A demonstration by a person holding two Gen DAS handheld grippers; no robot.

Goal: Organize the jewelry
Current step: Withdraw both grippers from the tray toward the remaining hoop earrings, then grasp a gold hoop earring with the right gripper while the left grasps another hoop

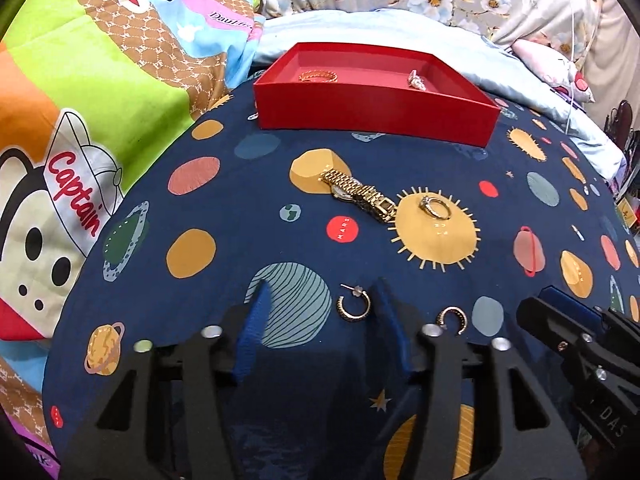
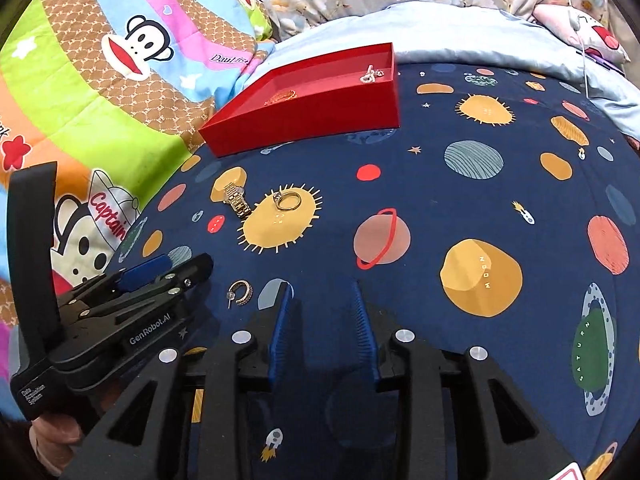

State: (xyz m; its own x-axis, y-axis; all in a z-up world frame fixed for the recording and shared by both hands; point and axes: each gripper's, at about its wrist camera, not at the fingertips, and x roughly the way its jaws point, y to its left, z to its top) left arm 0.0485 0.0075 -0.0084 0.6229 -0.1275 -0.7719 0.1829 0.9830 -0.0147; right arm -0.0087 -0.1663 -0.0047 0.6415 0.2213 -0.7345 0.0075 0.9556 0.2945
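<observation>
In the left wrist view my left gripper hangs low over the navy planet-print sheet, jaws apart. A gold hoop earring lies between the fingers, close to the right one, and is not pinched. A second hoop earring lies just outside that finger. My right gripper is open over bare sheet, and a hoop earring lies left of its left finger. Farther off lie a gold watch and a ring. The red box holds a gold bracelet and a silver piece.
The two grippers sit side by side: the right gripper at the right edge of the left wrist view, the left gripper and a hand at the left of the right wrist view. A cartoon-print quilt borders the sheet's left, pale blue bedding its back.
</observation>
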